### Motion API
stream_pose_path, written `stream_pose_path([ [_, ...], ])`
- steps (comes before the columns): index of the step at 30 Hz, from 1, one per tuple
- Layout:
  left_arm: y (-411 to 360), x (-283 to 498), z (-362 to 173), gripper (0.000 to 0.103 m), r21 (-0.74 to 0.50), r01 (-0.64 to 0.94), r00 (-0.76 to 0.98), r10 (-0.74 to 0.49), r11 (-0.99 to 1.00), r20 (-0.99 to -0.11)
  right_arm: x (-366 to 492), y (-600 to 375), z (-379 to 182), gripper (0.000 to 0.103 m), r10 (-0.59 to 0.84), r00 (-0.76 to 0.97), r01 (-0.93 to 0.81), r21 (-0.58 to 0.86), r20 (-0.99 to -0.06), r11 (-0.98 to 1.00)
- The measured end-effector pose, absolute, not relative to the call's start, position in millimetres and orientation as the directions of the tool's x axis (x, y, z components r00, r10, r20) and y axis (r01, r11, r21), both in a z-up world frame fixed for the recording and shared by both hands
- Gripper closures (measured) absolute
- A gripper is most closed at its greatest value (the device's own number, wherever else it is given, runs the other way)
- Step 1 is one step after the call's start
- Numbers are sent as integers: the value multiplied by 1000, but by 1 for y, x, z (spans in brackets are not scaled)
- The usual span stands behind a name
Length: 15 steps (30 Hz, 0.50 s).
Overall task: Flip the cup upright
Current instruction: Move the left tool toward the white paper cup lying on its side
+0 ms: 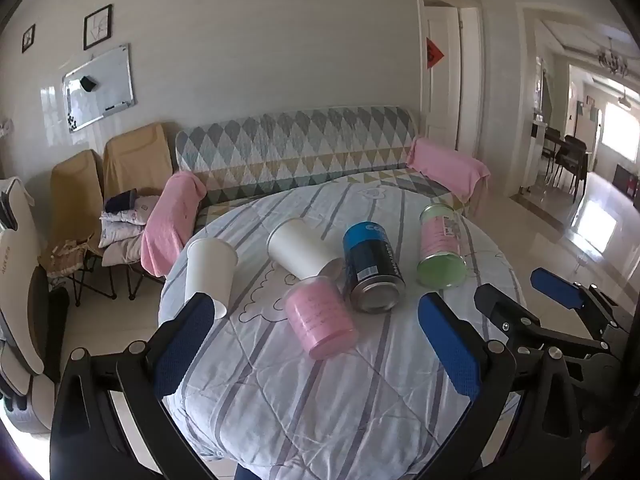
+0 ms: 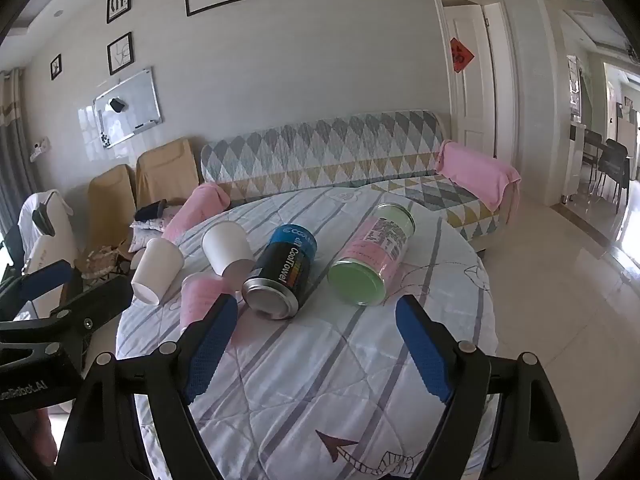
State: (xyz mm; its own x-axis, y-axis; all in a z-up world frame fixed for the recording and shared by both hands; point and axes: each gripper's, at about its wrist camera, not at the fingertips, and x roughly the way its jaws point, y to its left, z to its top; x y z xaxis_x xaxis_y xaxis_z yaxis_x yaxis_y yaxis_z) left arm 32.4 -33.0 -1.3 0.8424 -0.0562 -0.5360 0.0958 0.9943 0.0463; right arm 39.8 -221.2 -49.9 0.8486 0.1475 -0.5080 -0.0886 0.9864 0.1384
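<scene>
Several containers lie on their sides on a round table with a striped cloth point(image 1: 304, 392). A pink cup point(image 1: 320, 320) lies nearest my left gripper point(image 1: 316, 340), which is open and empty just in front of it. Two white paper cups point(image 1: 210, 272) point(image 1: 302, 250) lie to the left and behind. A blue-black can point(image 1: 372, 268) and a pink-green can point(image 1: 440, 248) lie to the right. In the right wrist view my right gripper point(image 2: 316, 344) is open and empty, before the blue-black can point(image 2: 280, 272) and the pink-green can point(image 2: 370, 256). The pink cup point(image 2: 200, 296) is partly hidden by its left finger.
A sofa with a diamond-pattern cover point(image 1: 304, 148) stands behind the table, pink towels on its arms. Folding chairs point(image 1: 132, 160) with clothes stand to the left. The other gripper point(image 1: 556, 292) shows at the right edge. Tiled floor point(image 1: 580, 240) lies to the right.
</scene>
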Motion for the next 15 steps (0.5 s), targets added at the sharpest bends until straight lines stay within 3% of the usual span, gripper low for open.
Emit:
stream_pose_path([
  [15, -46, 33, 4, 0, 87, 99, 842, -36, 991, -539, 42, -232, -50, 20, 159, 849, -87, 162, -504, 983],
])
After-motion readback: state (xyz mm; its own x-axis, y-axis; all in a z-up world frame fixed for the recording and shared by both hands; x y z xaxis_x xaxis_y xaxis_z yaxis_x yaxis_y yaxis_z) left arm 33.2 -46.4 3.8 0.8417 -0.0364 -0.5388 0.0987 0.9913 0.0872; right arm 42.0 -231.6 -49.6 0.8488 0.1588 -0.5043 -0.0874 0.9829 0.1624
